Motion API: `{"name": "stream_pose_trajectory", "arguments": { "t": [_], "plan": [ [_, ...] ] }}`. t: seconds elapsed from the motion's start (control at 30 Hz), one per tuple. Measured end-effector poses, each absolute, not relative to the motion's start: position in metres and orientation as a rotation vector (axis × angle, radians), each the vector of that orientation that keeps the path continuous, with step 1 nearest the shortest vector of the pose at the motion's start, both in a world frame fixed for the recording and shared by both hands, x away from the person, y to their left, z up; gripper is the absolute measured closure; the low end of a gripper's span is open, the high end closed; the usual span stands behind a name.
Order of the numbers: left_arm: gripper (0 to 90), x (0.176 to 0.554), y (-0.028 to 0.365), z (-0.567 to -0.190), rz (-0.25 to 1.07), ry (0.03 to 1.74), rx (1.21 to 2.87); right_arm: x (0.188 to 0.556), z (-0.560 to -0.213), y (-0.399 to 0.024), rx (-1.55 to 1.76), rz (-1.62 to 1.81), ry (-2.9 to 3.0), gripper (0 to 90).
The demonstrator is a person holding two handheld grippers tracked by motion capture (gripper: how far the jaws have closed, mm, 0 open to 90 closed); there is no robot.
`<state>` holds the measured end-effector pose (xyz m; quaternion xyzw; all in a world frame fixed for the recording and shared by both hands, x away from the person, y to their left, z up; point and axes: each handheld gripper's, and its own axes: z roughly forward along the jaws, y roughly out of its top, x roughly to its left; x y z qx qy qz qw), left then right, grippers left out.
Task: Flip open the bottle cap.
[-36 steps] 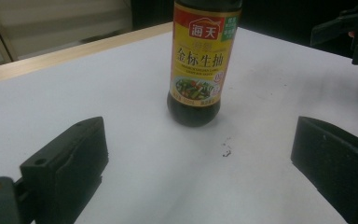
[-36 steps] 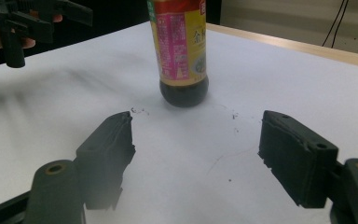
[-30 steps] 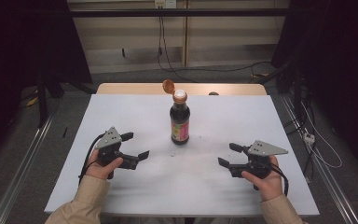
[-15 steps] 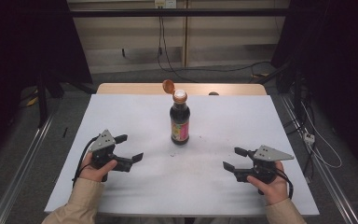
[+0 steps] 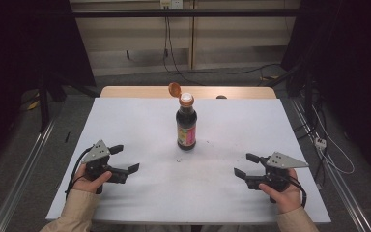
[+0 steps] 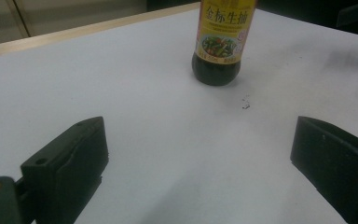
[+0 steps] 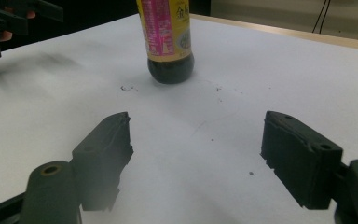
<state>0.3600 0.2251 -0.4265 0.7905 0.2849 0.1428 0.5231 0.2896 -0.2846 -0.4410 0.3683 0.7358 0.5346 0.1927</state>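
The soy sauce bottle stands upright at the table's middle with its orange flip cap already open, while the left gripper and right gripper wait near, jaws apart and empty, so closing the cap seems left

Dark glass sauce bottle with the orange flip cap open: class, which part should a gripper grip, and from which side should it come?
Grip the dark glass sauce bottle around its labelled round body, coming in level from the side. It stands upright, and its orange flip cap hangs open on the person's left, so the top offers a poor hold. The left gripper and right gripper, both open, each face it.
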Motion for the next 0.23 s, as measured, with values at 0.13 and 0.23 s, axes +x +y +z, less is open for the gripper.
{"name": "stream_pose_trajectory", "arguments": {
  "t": [0.13,0.23],
  "plan": [
    [3.7,0.3599,0.2251,-0.4277,0.332,0.688,1.89,0.2899,-0.4419,-0.2846,1.04,1.489,2.07,23.8],
    [3.7,0.3605,0.2243,-0.4281,0.336,0.678,1.899,0.29,-0.4425,-0.2844,1.042,1.486,2.07,23.7]
  ]
}}
